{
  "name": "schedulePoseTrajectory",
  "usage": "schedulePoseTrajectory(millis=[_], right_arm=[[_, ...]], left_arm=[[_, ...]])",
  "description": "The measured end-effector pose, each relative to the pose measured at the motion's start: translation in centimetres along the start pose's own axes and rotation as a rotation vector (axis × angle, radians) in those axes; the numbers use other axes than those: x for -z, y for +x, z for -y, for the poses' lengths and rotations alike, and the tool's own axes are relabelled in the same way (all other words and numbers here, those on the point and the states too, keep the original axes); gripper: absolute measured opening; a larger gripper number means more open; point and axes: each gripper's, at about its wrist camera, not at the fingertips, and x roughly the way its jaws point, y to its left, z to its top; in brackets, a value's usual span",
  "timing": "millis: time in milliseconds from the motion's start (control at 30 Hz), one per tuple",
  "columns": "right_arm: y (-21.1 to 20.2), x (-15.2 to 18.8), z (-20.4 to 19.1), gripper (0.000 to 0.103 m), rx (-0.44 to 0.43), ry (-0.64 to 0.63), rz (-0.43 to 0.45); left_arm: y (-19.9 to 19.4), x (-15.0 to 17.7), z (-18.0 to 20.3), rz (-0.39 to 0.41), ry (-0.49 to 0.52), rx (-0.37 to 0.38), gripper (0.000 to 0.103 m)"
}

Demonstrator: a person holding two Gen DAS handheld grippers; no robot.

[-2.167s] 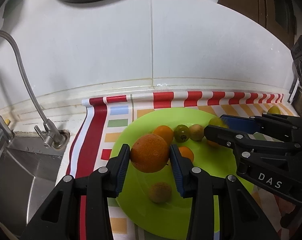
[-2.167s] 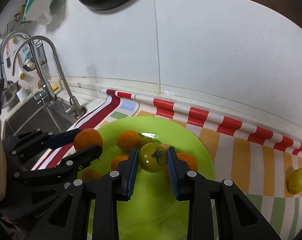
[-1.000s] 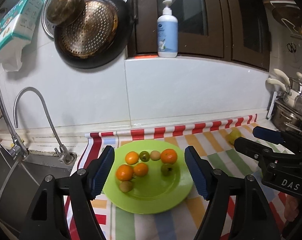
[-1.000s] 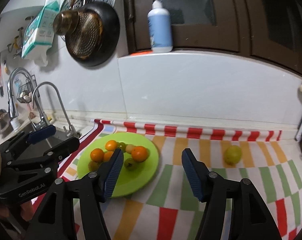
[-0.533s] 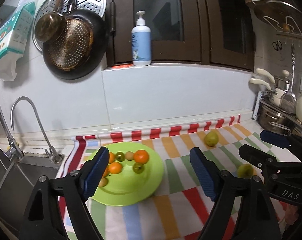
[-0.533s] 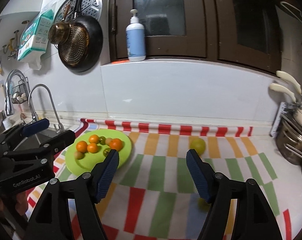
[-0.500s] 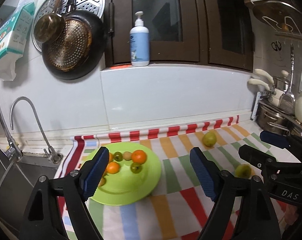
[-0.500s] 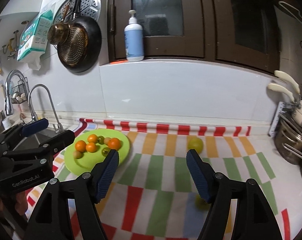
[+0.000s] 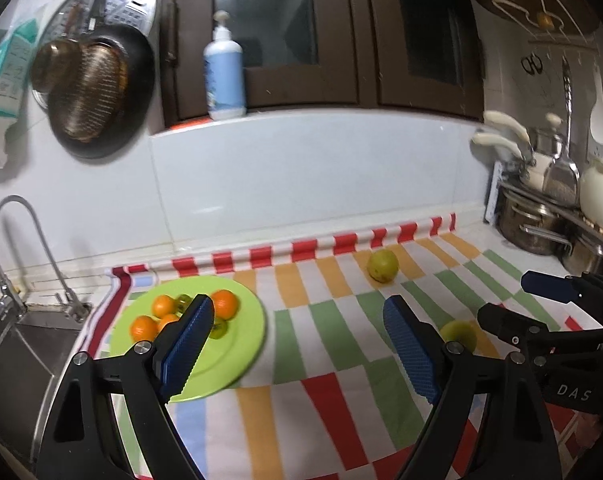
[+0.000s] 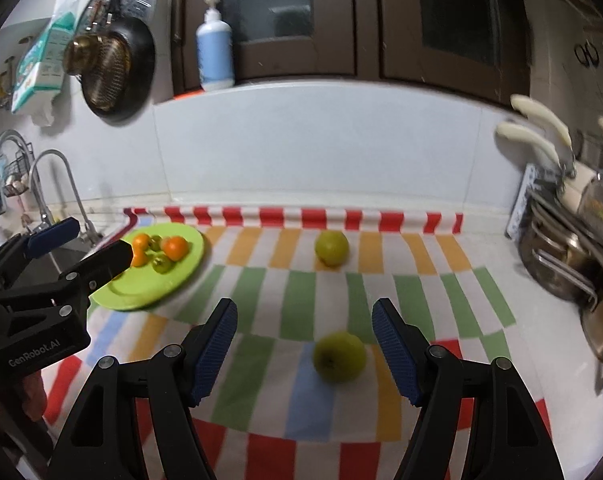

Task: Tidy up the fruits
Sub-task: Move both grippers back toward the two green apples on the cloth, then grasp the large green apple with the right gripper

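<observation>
A lime green plate (image 9: pixel 237 344) (image 10: pixel 141 288) holds several small oranges (image 9: pixel 225 304) (image 10: pixel 176 247) and small green fruits on the striped cloth at the left. Two yellow-green fruits lie loose on the cloth: one near the back wall (image 9: pixel 382 265) (image 10: pixel 331 248), one nearer (image 9: pixel 459 334) (image 10: pixel 340 356). My left gripper (image 9: pixel 297 352) is open and empty, above the cloth right of the plate. My right gripper (image 10: pixel 305 352) is open and empty, with the nearer fruit just ahead between its fingers.
A sink with a curved tap (image 9: pixel 25 240) lies left of the plate. Steel pots (image 9: pixel 537 228) (image 10: pixel 561 256) and a utensil rack stand at the right. A tiled wall backs the counter, with a soap bottle (image 9: pixel 224 76) on the ledge and pans (image 9: pixel 89 92) hanging.
Both grippers let go of their fruit on the plate, opened, pulled back and swung right. The right gripper has come down closer to the nearer yellow-green fruit.
</observation>
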Motion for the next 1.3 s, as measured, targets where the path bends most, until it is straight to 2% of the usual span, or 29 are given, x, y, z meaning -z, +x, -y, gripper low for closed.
schedulePoseTrajectory(millis=[333,567,667,733,900,1300], right_arm=[[4.8,3.3,2.0,0.07,0.006,0.034,-0.175],[7.5,4.1,2.4,0.07,0.014,0.041,-0.222],[8.6,4.1,2.3,0.062,0.01,0.028,-0.242],[9.5,4.2,2.4,0.062,0.009,0.027,-0.257],[10.8,4.5,3.0,0.052,-0.001,0.052,-0.29],[11.3,4.8,3.1,0.051,-0.007,0.06,-0.262]], left_arm=[[4.7,2.4,2.5,-0.128,0.067,0.034,0.087],[8.0,3.8,3.2,-0.251,0.084,0.059,0.087],[9.0,4.2,3.5,-0.282,0.092,0.064,0.087],[9.4,4.2,3.5,-0.293,0.087,0.065,0.087],[10.3,4.1,3.8,-0.309,0.091,0.078,0.087],[11.6,3.4,4.7,-0.292,0.132,0.095,0.087]])
